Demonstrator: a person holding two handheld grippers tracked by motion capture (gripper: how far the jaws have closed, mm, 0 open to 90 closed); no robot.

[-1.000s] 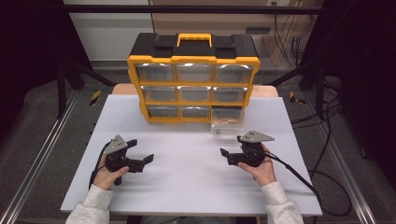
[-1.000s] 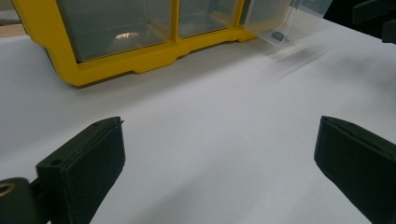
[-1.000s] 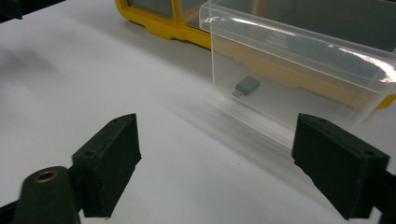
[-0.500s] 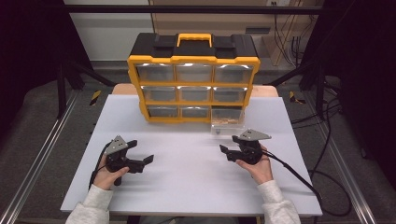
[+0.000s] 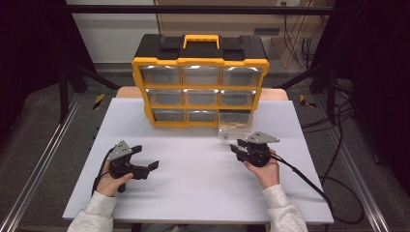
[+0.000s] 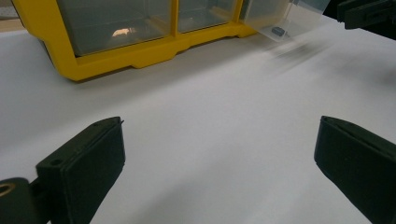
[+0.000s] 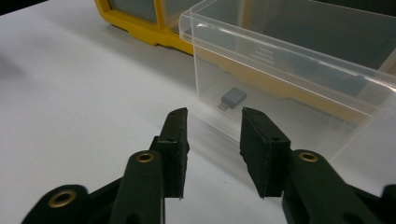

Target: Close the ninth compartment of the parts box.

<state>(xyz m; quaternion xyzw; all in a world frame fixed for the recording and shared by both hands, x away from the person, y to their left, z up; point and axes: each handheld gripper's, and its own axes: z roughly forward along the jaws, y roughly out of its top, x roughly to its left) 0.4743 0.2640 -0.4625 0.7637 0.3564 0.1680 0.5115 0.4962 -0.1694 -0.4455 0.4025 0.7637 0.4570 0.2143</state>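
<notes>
A yellow and black organizer (image 5: 200, 77) with clear drawers (image 7: 299, 79) stands on a white table (image 5: 193, 183).

One organizer (image 5: 200, 65), nine drawers (one pulled out), two grippers.

text: none readable | drawer cabinet (image 5: 200, 82): no label, brand or number legible on its yellow frame or clear drawers | pulled-out drawer (image 7: 299, 88): plain, unmarked | small grey part (image 7: 232, 98) inside it: no marking legible | bench (image 5: 193, 183): blank white
</notes>
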